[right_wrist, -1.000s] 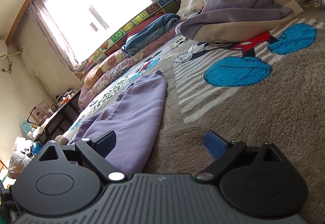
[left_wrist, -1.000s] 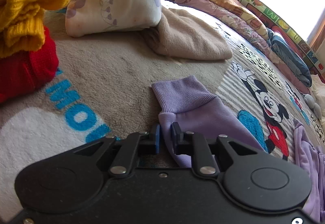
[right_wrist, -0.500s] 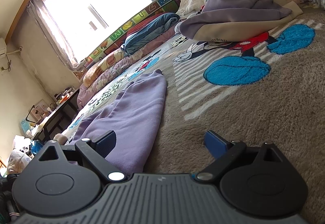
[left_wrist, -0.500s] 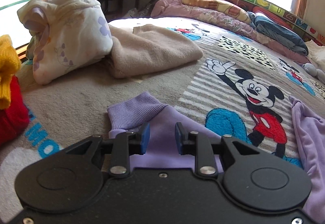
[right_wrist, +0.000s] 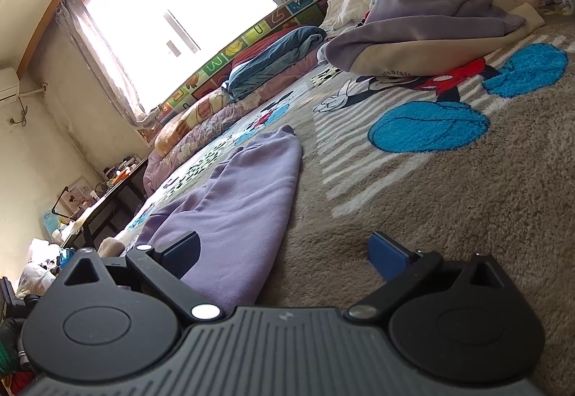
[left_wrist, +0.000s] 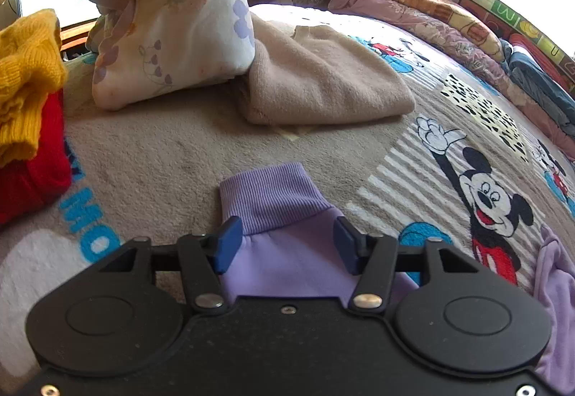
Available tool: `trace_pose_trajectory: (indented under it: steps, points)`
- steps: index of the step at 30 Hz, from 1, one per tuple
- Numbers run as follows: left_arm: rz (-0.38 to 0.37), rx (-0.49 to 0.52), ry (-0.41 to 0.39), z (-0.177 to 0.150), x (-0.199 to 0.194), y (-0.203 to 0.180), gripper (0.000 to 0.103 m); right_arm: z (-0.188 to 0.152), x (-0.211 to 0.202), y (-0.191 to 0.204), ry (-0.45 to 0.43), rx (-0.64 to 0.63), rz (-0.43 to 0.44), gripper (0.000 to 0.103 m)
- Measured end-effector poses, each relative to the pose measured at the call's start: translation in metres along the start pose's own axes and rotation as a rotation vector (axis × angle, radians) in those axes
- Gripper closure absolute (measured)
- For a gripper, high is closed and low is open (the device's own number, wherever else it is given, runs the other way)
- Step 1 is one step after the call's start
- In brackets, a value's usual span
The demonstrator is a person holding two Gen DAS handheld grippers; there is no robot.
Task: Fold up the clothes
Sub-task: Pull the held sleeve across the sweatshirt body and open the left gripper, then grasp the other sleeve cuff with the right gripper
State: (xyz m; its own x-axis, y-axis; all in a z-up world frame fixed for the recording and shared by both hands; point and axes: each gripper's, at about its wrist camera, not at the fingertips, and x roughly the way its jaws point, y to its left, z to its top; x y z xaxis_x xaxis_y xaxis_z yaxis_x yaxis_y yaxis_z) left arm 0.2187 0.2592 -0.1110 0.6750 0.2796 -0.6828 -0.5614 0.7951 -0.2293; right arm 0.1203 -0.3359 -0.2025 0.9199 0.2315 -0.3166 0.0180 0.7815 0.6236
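Lying flat on the beige plush cartoon-mouse blanket [left_wrist: 172, 151], the lilac fleece garment [left_wrist: 287, 259] points its ribbed cuff [left_wrist: 273, 198] away from the left gripper [left_wrist: 285, 245], whose blue-padded jaws are opening with the sleeve between them, pads clear of the cloth. In the right wrist view the same lilac garment [right_wrist: 244, 202] stretches away; the right gripper [right_wrist: 287, 252] stands wide apart, one pad over the fabric, one over bare blanket, gripping nothing. Beyond lie a folded beige towel [left_wrist: 323, 79], a floral cream bundle [left_wrist: 169, 15], and mustard knit [left_wrist: 25, 79] atop red knit [left_wrist: 32, 176].
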Motion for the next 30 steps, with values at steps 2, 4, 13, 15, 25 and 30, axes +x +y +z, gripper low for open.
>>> trace_pose_trajectory:
  steps: [2, 4, 13, 15, 25, 30]
  points:
    - [-0.042, -0.007, 0.018, -0.014, -0.022, -0.007, 0.027, 0.0, -0.001, -0.001, -0.003, 0.005, 0.005, 0.004]
    - [-0.082, 0.015, 0.048, -0.034, -0.042, -0.018, 0.025, 0.001, -0.004, -0.003, -0.011, 0.02, 0.011, 0.007]
    - [-0.238, 0.314, -0.011, -0.133, -0.107, -0.079, 0.009, 0.005, -0.015, -0.023, -0.018, 0.148, 0.028, 0.028]
    - [-0.277, 0.29, -0.054, -0.147, -0.11, -0.076, 0.009, 0.006, -0.015, -0.027, -0.011, 0.18, 0.029, 0.033]
    - [-0.41, 0.076, 0.058, -0.151, -0.082, -0.063, 0.009, 0.045, 0.015, -0.036, 0.1, 0.248, 0.019, 0.038]
    - [-0.42, 0.056, 0.075, -0.148, -0.07, -0.065, 0.0, 0.07, 0.064, -0.03, 0.199, 0.213, 0.002, 0.038]
